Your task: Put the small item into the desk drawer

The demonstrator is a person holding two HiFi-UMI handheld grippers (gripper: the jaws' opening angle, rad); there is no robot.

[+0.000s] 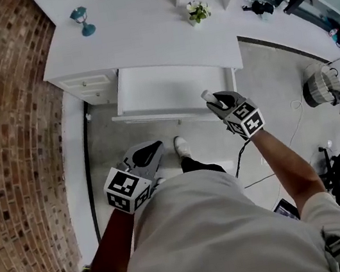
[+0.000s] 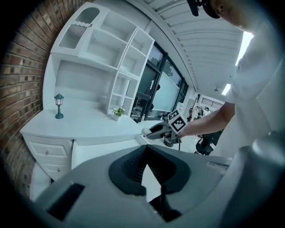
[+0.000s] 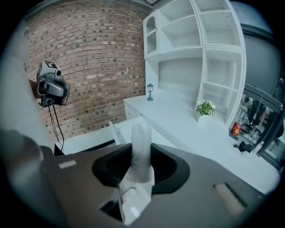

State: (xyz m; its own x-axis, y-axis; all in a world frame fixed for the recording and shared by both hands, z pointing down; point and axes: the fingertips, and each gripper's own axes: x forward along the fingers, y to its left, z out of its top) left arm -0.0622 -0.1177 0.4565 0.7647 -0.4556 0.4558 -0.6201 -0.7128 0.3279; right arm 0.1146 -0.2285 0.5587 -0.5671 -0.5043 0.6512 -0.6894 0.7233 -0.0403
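A person stands in front of a white bench (image 1: 139, 33). The drawer (image 1: 168, 87) under the bench top is pulled out and open. It looks white inside.

The right gripper (image 1: 216, 101) holds a small white tube (image 1: 206, 96). Its jaws are closed on the tube, one on each side. The tube's round end sticks out past the jaws and its flat end points back. In the head view the tube is up in the air, by the front right corner of the open drawer. It is not inside the drawer.

The left gripper (image 1: 153, 149) is lower down and to the left, close to the person's body. It is apart from the drawer. Its jaws are closed, with the tips together and nothing between them.

A little teal lamp (image 1: 81, 20) stands on the left part of the bench. A small green plant (image 1: 198, 11) in a white pot stands further right, near the white shelves (image 3: 200, 44). A brick wall (image 1: 6, 128) is on the left side. One white shoe (image 1: 181, 146) shows on the grey floor (image 1: 104, 150), just in front of the drawer.
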